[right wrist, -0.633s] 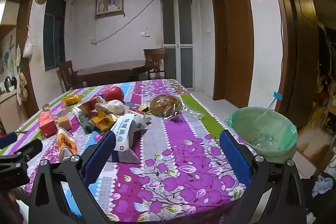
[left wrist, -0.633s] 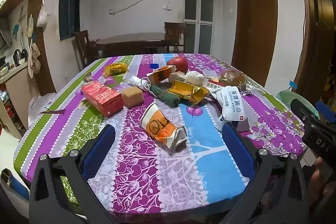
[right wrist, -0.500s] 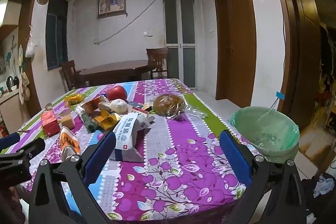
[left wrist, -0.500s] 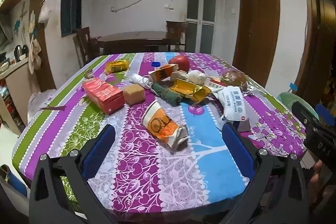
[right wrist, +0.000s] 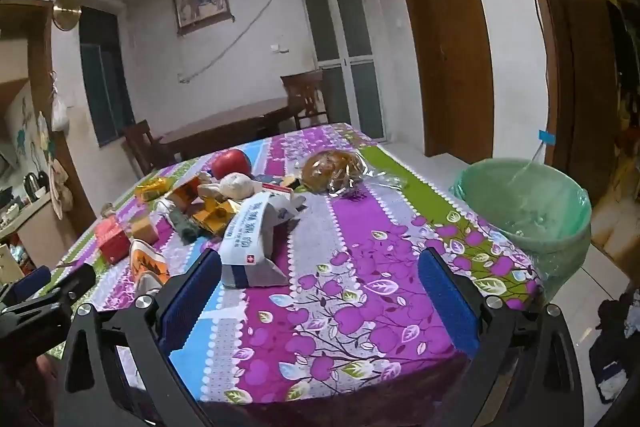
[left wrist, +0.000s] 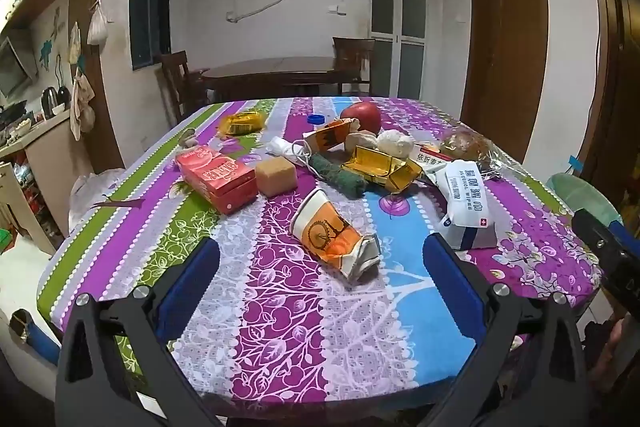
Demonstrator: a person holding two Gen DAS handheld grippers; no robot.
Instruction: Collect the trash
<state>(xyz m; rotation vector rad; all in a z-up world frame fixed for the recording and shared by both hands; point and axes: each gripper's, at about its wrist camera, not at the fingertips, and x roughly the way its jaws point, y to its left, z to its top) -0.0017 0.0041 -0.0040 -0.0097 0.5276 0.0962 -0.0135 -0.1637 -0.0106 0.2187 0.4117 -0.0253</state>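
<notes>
— Are the claws holding anything?
— No: left gripper (left wrist: 320, 255) and right gripper (right wrist: 320, 263) both gape empty over the table (left wrist: 280, 327).
— The trash?
— A crushed paper cup (left wrist: 334, 237) lies ahead; wipes pack (right wrist: 250, 239) nearby (bagged bread (right wrist: 332, 169), probably). Lined bin (right wrist: 524, 203) stands beside the table.

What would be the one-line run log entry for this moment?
left hand-held gripper: open, empty | right hand-held gripper: open, empty | crushed paper cup: on table | bin: beside table

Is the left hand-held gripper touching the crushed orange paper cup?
Apart. The left wrist view shows the left hand-held gripper open, tablecloth visible between its blue pads and the crushed orange paper cup.
</notes>
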